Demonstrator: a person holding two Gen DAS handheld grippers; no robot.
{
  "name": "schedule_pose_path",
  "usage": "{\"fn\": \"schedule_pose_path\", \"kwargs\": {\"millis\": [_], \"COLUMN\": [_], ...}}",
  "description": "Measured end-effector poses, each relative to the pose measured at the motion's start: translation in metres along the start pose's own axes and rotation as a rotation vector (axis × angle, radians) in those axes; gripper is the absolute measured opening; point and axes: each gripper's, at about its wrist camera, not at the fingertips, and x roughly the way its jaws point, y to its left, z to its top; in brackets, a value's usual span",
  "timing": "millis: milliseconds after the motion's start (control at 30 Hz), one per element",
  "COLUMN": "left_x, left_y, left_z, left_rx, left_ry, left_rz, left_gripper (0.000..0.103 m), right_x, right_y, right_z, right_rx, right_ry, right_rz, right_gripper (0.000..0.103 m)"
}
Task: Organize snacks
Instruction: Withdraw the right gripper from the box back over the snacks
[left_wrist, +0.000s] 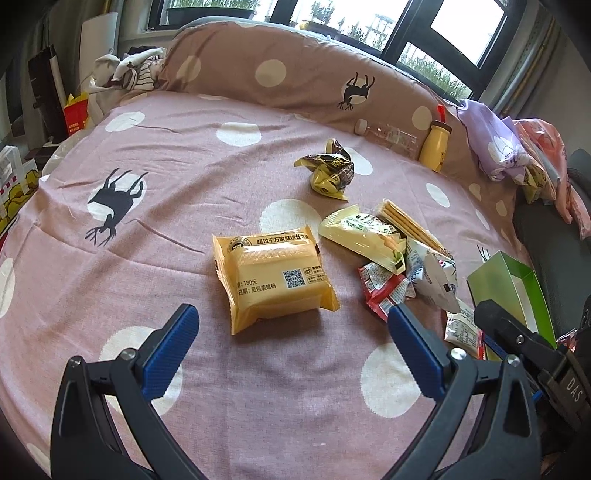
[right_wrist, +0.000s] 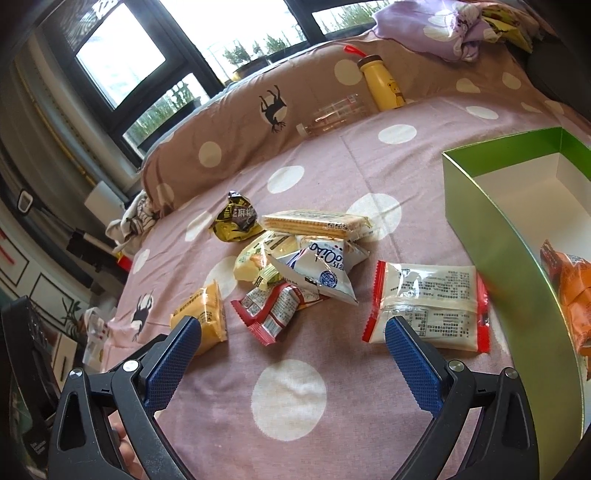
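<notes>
- Left tongs (left_wrist: 291, 334): jaws stood wide apart and held nothing; they hovered low over the bed (left_wrist: 155, 206), its pink polka-dot sheet bare between the blue pads.
- Yellow cake packet (left_wrist: 271, 278): it lay directly ahead of the left tongs, just beyond the pad tips and roughly centred in the gap. Its sealed ends pointed toward and away from the tongs, so its long axis ran nearly along the line of approach, tilted slightly to the left.
- Right tongs (right_wrist: 293, 341): likewise spread wide and empty, hovering over the sheet.
- Red-edged white packet (right_wrist: 426, 306): it lay flat just ahead of the right pad, its long axis across the line of approach, its far end close to the wall of the green box (right_wrist: 480, 206).
- Snack pile (right_wrist: 303, 258): a wafer pack, a white-and-blue pouch and a small red wrapper overlapped ahead of the right tongs, farther off than the red-edged packet.
- Green box: open-topped, to the right, with an orange packet (right_wrist: 570, 295) already inside.
- Judgement: the left tongs were nearer the yellow packet, the right tongs nearer the red-edged one and the box.
</notes>
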Motion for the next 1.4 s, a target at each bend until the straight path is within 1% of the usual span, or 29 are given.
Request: {"fn": "schedule_pose_path", "kwargs": {"millis": [133,700,1067,1100,1200,1300,1400], "left_x": [0.001,-0.002,-0.006,-0.007,-0.009,-0.01,-0.01], "left_y": [-0.002,-0.008,-0.005,-0.005,-0.003,-0.002,0.0], "left_z": [-0.001,-0.003,-0.001,-0.001,0.001,0.003,0.005], "left_rx": [0.0,0.009,-0.019,-0.025,-0.039,-0.043,-0.04], "left_ry": [0.006,0.005,0.012,0.014,0.016,0.013,0.028], "left_rz": [-0.022,-0.051,-0.103,-0.113,-0.146,-0.145,-0.135], "left_gripper": [0.102,0.102,0.099,0.099,0.097,0.094,0.092], "right_x": [-0.002,-0.003,-0.005,-0.006,-0.012,-0.015,-0.014], "right_y": [-0.001,-0.003,0.003,0.004,0.008,0.007,0.004], "right_z": [0.001,0.002,-0.001,-0.002,-0.001,0.003,0.016], "right_rx": [-0.003,-0.013,-0.048,-0.049,-0.067,-0.062,-0.036], "right_ry": [-0.007,-0.007,-0.01,-0.016,-0.033,-0.032,-0.003], "right_rz": [-0.008,-0.012,-0.041,-0.043,-0.039,-0.034,-0.028], "right_gripper": [0.1,0.1,0.1,0.1,0.093,0.092,0.092]}}
